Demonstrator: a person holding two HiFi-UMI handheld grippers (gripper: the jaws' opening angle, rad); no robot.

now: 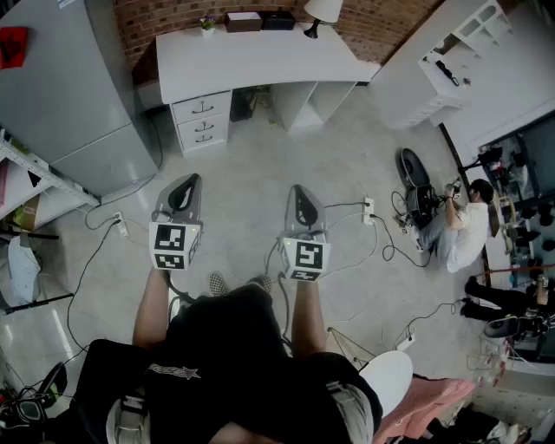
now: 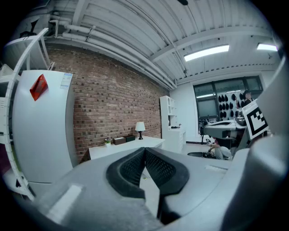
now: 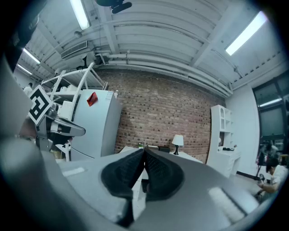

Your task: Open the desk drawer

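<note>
Floor [image 1: 260,165] — L gripper [image 1: 188,181], R gripper [image 1: 298,192] abreast

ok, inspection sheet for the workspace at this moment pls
surface: bare concrete floor ahead of the grippers.
job's things: white desk against the brick wall; its two drawers both closed.
clutter: lamp, small plant and boxes on the desktop.
grippers: left gripper and right gripper both shut, empty, well short of the desk.
cables: cables trail across the floor; power strip.
surroundings: grey fridge, white shelf unit, crouching person.
</note>
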